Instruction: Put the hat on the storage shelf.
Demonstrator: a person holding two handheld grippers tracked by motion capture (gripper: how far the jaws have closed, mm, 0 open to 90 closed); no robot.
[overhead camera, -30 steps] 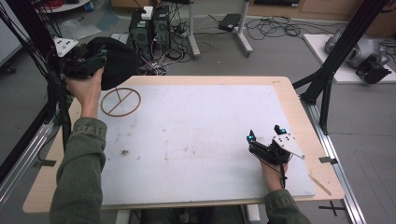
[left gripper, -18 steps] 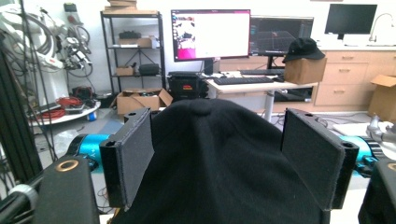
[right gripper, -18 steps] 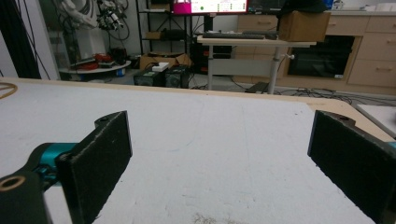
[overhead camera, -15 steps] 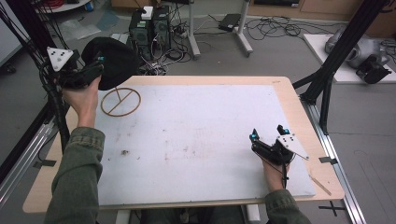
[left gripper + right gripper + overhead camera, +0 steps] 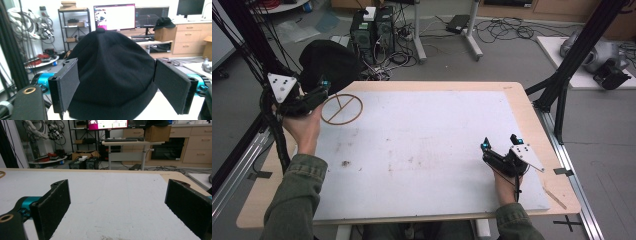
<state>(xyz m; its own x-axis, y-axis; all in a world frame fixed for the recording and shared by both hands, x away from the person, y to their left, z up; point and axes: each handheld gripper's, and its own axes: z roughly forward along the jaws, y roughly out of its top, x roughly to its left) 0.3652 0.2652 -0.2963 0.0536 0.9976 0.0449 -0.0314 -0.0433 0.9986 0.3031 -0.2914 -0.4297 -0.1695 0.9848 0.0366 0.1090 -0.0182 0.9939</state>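
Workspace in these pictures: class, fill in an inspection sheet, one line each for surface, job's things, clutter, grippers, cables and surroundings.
Surface: white mat on a wooden table, with faint brown stains.
Job's things: black cap past the table's far left corner; wooden ring flat on the mat beside it.
Clutter: small dark speck on the mat's near left.
Grippers: left gripper raised at the far left, jaws open either side of the cap, not closed on it; right gripper low over the mat's near right, open, empty.
Cables: black cable trails from the left gripper; loose cables on the floor.
Surroundings: computer towers, black frame posts, monitors, shelves.
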